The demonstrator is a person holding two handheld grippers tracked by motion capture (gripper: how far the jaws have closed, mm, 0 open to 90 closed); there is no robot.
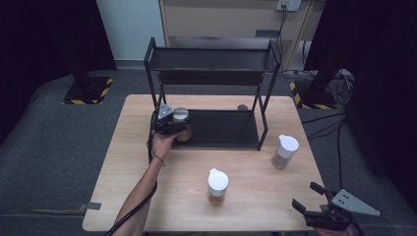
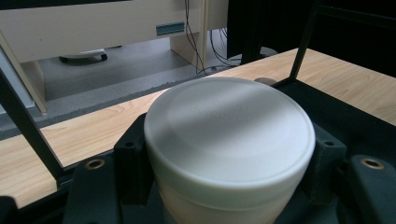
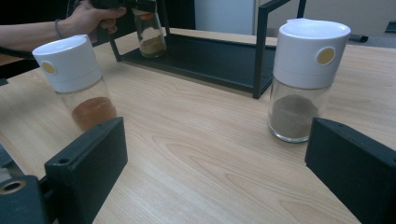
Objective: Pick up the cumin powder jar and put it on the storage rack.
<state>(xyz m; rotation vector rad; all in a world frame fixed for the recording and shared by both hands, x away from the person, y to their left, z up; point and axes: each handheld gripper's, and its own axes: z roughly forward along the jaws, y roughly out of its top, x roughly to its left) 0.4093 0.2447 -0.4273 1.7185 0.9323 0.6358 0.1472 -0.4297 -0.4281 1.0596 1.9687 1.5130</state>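
A glass spice jar (image 1: 181, 118) with a white lid (image 2: 229, 126) stands at the left end of the black rack's lower shelf (image 1: 226, 130). My left gripper (image 1: 178, 126) is shut on it, one jaw on each side just under the lid. In the right gripper view this jar (image 3: 150, 32) shows far off in the hand's grip, with brownish powder in it. My right gripper (image 1: 306, 195) hangs open over the table's front right corner, nothing between its jaws (image 3: 219, 158). In front of it stand two more white-capped jars: one with orange-brown powder (image 3: 77, 79) and one with grey powder (image 3: 303, 79).
The rack has a top shelf (image 1: 211, 59) on black posts over the lower one. The orange-powder jar (image 1: 217, 186) stands at the table's front middle and the grey-powder jar (image 1: 284, 151) to the right of the rack. A small dark round thing (image 1: 242, 107) lies behind the rack.
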